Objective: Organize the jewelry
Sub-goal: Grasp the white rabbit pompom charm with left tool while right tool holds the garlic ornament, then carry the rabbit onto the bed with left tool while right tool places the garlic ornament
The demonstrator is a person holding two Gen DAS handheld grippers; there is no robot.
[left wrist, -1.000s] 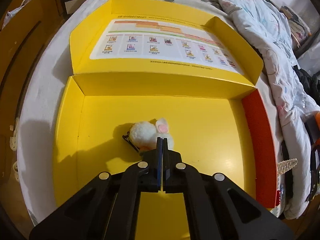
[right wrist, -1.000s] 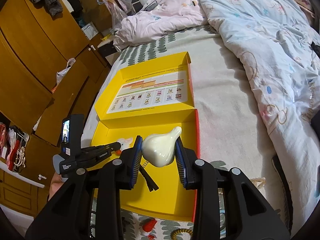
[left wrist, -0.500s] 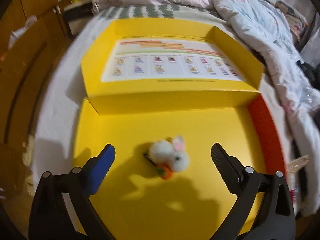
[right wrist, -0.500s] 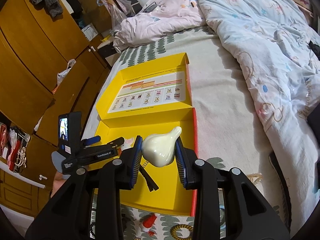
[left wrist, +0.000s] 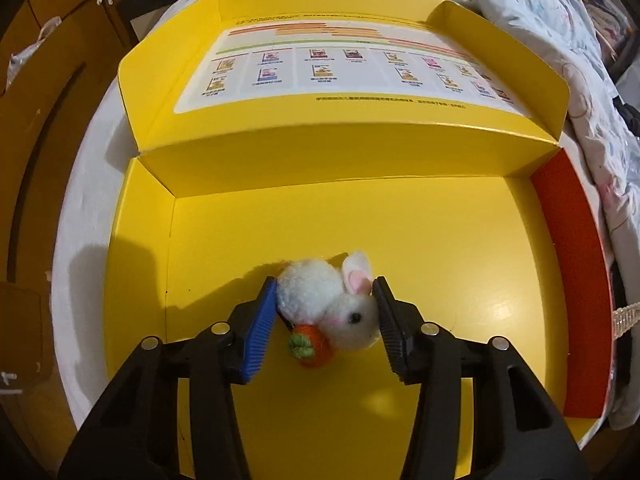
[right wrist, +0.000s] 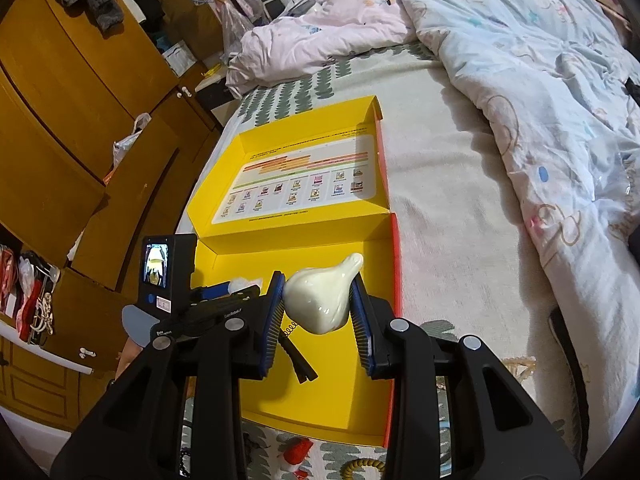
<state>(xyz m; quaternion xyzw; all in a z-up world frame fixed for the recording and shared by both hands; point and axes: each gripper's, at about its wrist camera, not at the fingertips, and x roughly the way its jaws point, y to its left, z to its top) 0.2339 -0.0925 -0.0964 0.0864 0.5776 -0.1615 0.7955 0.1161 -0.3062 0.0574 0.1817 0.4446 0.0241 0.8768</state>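
A fluffy white bunny hair clip (left wrist: 310, 294) with an orange carrot lies on the floor of the open yellow box (left wrist: 420, 240). My left gripper (left wrist: 325, 286) points down over it and its jaws are closing, with one pad against the pompom body and the other against the ear and head. In the right wrist view, my right gripper (right wrist: 318, 304) hovers above the box (right wrist: 320, 250), shut on a glossy cream drop-shaped hair clip (right wrist: 320, 298) whose black clip hangs below. The left gripper (right wrist: 224, 300) shows low at the box's left.
The box lid (left wrist: 340, 68) lies open behind with a printed sheet; a red wall (left wrist: 568, 280) bounds the right side. A quilt (right wrist: 540, 80) covers the bed's right. A wooden wardrobe (right wrist: 60, 120) stands left. A red-white item (right wrist: 296, 450) and a hair tie (right wrist: 360, 466) lie near the front.
The left gripper opened wide, sank over the bunny clip, and has narrowed onto its sides. The bunny rolled so its face and carrot show. The right gripper kept still, holding the cream clip.
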